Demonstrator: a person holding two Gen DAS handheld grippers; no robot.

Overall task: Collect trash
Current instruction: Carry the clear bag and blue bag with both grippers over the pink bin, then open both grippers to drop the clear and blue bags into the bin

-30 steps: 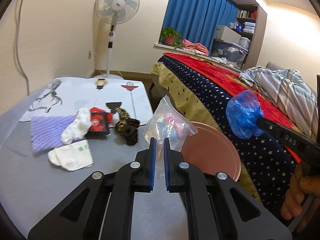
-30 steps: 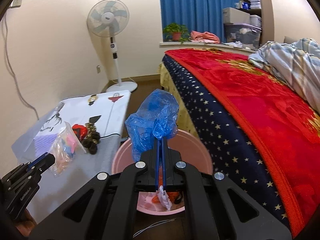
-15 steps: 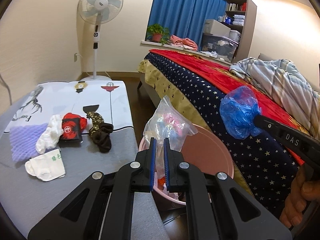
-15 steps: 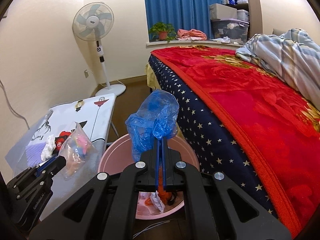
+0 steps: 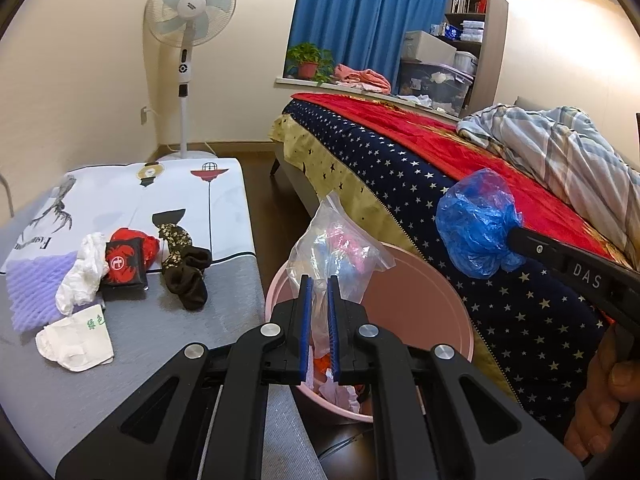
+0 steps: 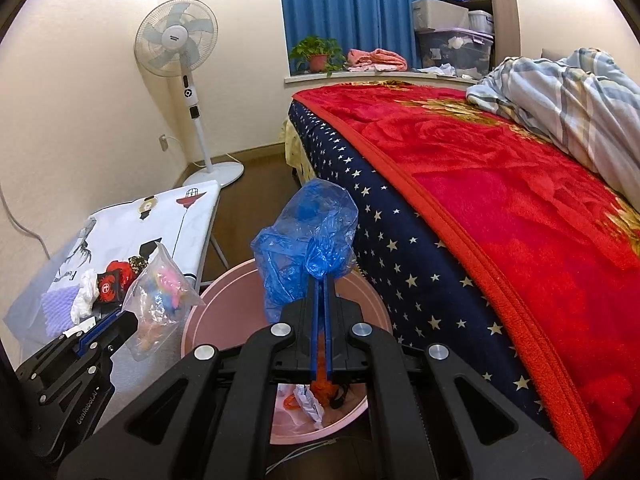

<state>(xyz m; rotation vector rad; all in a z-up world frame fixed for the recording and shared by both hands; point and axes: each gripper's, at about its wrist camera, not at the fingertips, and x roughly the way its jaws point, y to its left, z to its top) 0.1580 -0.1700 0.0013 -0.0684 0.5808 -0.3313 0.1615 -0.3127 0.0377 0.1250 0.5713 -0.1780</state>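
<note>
My left gripper [image 5: 317, 280] is shut on a clear plastic bag [image 5: 334, 248] with pink and blue bits inside, held over the rim of a pink bin [image 5: 432, 300]. The same bag [image 6: 160, 300] shows in the right wrist view. My right gripper [image 6: 321, 284] is shut on a crumpled blue plastic bag [image 6: 306, 244] and holds it above the pink bin [image 6: 224, 300]. The blue bag [image 5: 478, 224] also shows at the right of the left wrist view. Trash lies in the bin's bottom [image 6: 308, 396].
A grey table [image 5: 152, 340] at the left carries a white wrapper [image 5: 76, 338], white crumpled paper [image 5: 80, 276], a red and black packet [image 5: 124, 264], a dark sock [image 5: 188, 276] and purple foam netting [image 5: 28, 296]. A bed [image 6: 500, 208] stands right of the bin. A fan [image 5: 186, 32] stands behind.
Both grippers have moved with their bags: the left one from over the table to over the bin's rim, the right one holding the blue bag above the bin.
</note>
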